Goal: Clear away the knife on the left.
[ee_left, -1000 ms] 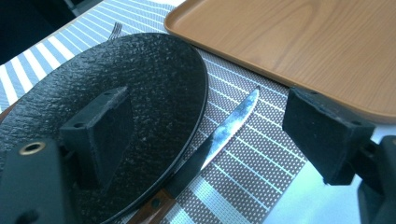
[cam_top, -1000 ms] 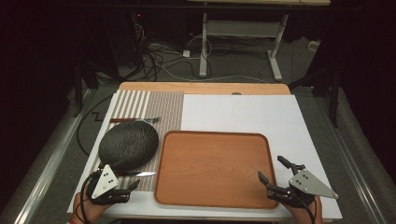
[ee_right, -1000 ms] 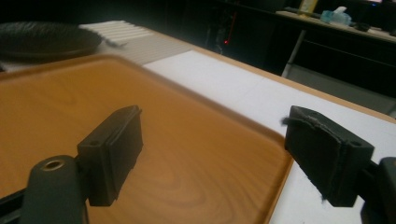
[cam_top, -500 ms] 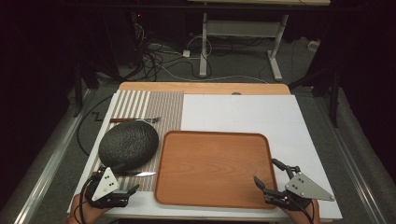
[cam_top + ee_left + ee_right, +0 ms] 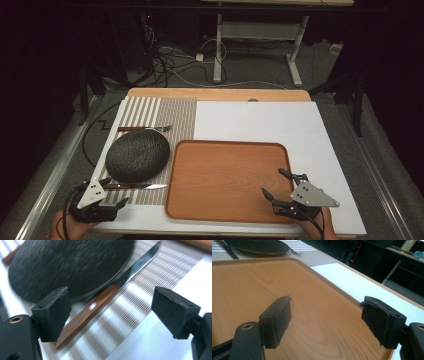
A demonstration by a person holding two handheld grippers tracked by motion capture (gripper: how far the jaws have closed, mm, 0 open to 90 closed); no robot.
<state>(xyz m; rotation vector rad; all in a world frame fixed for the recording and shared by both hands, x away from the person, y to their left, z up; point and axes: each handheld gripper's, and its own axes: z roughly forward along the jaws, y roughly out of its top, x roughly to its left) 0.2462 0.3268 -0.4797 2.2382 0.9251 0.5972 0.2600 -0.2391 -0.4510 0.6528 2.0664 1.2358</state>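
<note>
Knife lain along placemat near edge, handle toward left gripper; jaws wide, nothing held. Right gripper wide open, nothing held, over tray near-right corner.

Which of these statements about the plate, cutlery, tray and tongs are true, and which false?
1. The knife lies on the striped mat beside the dark plate. True.
2. The left tongs are shut on the knife. False: they are open, the handle between the jaws.
3. The wooden tray holds a fork. False: the tray is bare; the fork lies behind the plate.
4. The right tongs are open over the tray's corner. True.
</note>
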